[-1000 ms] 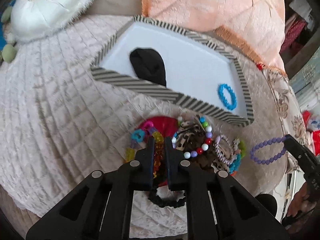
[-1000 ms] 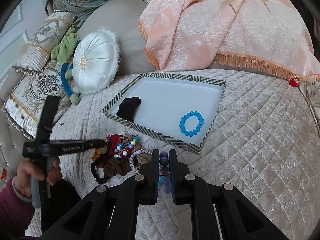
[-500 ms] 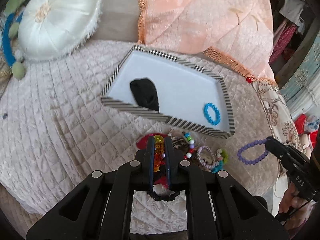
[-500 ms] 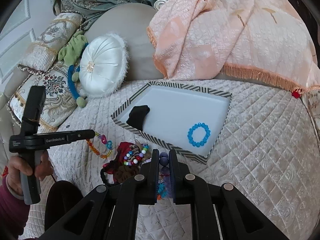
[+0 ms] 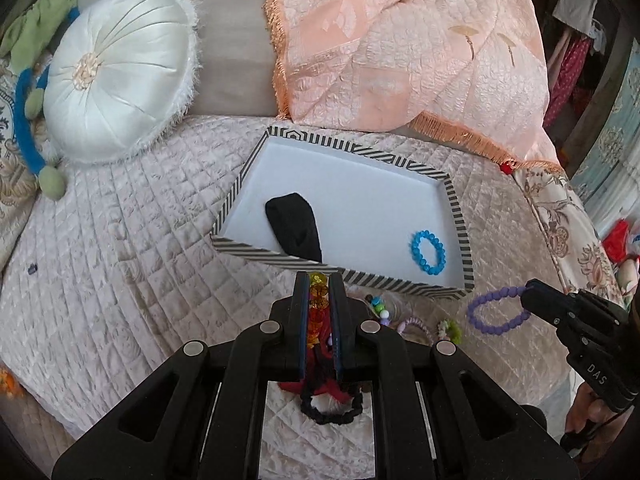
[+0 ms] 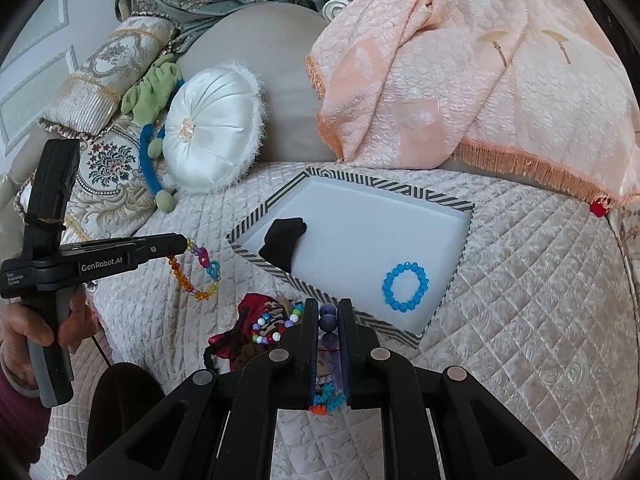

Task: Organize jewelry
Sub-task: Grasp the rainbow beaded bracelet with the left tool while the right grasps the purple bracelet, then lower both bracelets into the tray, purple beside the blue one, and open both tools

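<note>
Readable markings: "GenRobot.AI" in white on the side of the left gripper [image 6: 187,245], with smaller white print at its rear too fine to read. "DAS" on the body of the right gripper [image 5: 527,290], seen from the left wrist view.

Left gripper: jaws nearly closed, pinching the multicoloured bead bracelet [image 6: 196,272]. The amber, orange, blue and pink loop hangs free below the fingertips, clear of the quilted bedspread [image 6: 540,300]. A hand [image 6: 38,326] grips the handle.

Right gripper: jaws nearly closed on the purple bead bracelet [image 5: 496,310]. The loop stands out sideways from the fingertips, held in the air just outside the near right corner of the striped tray [image 5: 454,208].

Tray: white floor, black-and-white striped rim, resting on the bedspread. Inside it, a blue bead bracelet [image 6: 405,281] lies flat near the right wall and a black pouch [image 6: 282,242] sits against the near left wall.

Remaining jewelry pile [image 6: 264,326]: on the bedspread just in front of the tray's near rim; red fabric, mixed beads, a black scrunchie.

Behind: round white cushion [image 6: 212,124], peach blanket [image 6: 460,80].
</note>
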